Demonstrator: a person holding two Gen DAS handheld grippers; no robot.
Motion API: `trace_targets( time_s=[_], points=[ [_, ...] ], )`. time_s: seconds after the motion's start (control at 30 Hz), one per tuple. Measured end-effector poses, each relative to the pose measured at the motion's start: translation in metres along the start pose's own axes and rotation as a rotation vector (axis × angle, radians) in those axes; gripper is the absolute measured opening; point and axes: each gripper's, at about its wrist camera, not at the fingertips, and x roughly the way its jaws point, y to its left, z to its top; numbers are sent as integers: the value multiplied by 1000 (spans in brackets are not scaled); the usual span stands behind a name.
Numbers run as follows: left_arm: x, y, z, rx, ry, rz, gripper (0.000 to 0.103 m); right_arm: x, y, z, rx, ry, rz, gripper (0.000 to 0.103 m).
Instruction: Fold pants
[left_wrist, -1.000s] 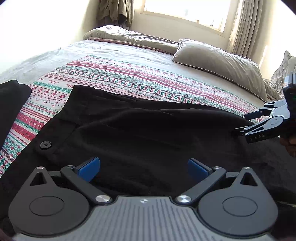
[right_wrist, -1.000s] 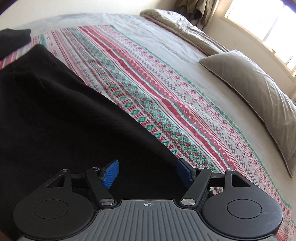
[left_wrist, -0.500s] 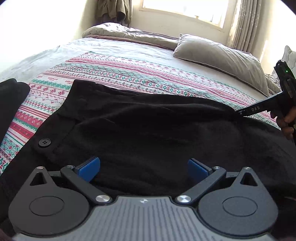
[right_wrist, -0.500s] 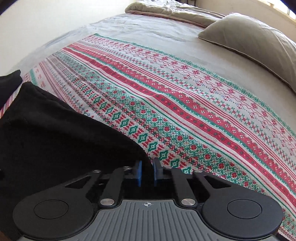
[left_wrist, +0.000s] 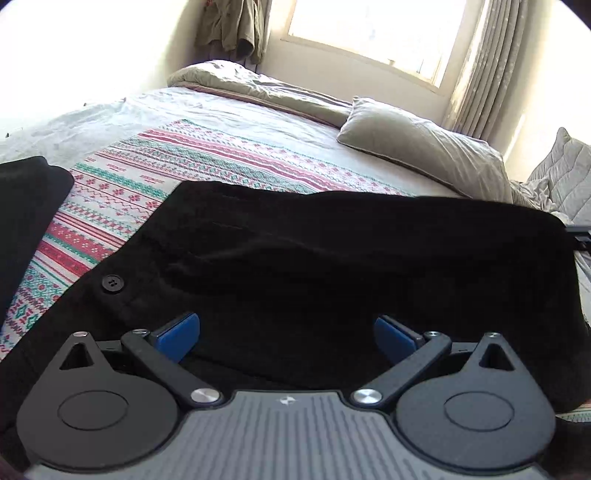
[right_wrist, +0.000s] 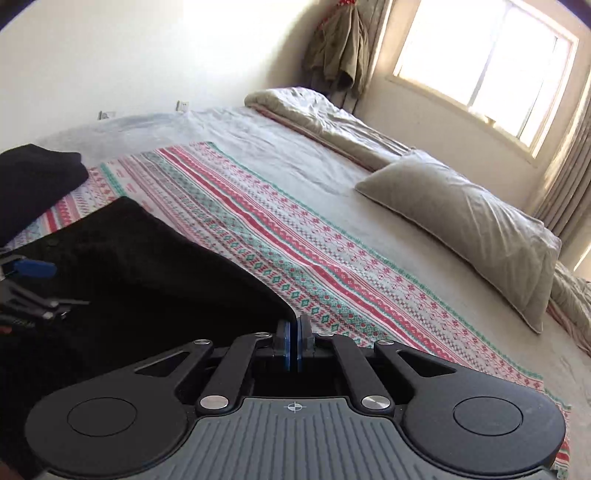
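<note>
Black pants (left_wrist: 332, 258) lie across a striped patterned blanket (left_wrist: 221, 155) on a bed, a waist button (left_wrist: 112, 283) showing at the left. My left gripper (left_wrist: 286, 336) hangs open just above the waist end, nothing between its blue pads. In the right wrist view my right gripper (right_wrist: 294, 345) is shut on the far edge of the pants (right_wrist: 147, 280) and holds it raised off the blanket (right_wrist: 295, 240). From the left wrist view that lifted edge stands up like a ridge, with a bit of the right gripper (left_wrist: 581, 236) at the frame's right edge.
A second dark folded garment (left_wrist: 26, 206) (right_wrist: 37, 181) rests at the blanket's left end. A grey pillow (left_wrist: 424, 151) (right_wrist: 461, 221) and a rolled duvet (left_wrist: 258, 88) lie farther back under the window. Bare sheet stretches beyond the blanket.
The right gripper closed on the pants' far edge and rose, pulling that side of the cloth up. The left gripper shifted slightly and stayed open.
</note>
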Motion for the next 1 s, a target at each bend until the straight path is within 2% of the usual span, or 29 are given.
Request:
trace_targets(
  time_s=[0.13, 0.23, 0.33, 0.47, 0.57, 0.63, 0.73, 0.8, 0.87, 1.0],
  points=[
    [-20, 7, -5, -4, -13, -13, 103, -51, 48, -37, -44, -19, 19, 2],
    [-31, 7, -14, 22, -6, -27, 103, -63, 81, -70, -48, 20, 59, 2],
    [-39, 6, -24, 49, 14, -36, 103, -57, 108, -101, -49, 69, 88, 2],
    [-44, 2, -33, 62, 33, -44, 103, -29, 125, -131, 3, 157, 111, 2],
    [-44, -6, -34, 77, 40, -50, 103, -10, 130, -145, 28, 199, 114, 3],
    [-43, -12, -35, 95, 36, -53, 103, -5, 125, -140, 57, 214, 122, 4],
    [-43, -20, -34, 107, 30, -55, 103, -5, 113, -133, 141, 238, 153, 12],
    [-42, -25, -32, 103, 25, -55, 103, -13, 104, -129, 172, 243, 171, 34],
    [-41, -31, -28, 100, 20, -47, 103, -28, 88, -124, 207, 200, 163, 47],
    [-35, -46, -23, 94, 11, -36, 103, -51, 38, -118, 362, 113, 77, 55]
  ],
)
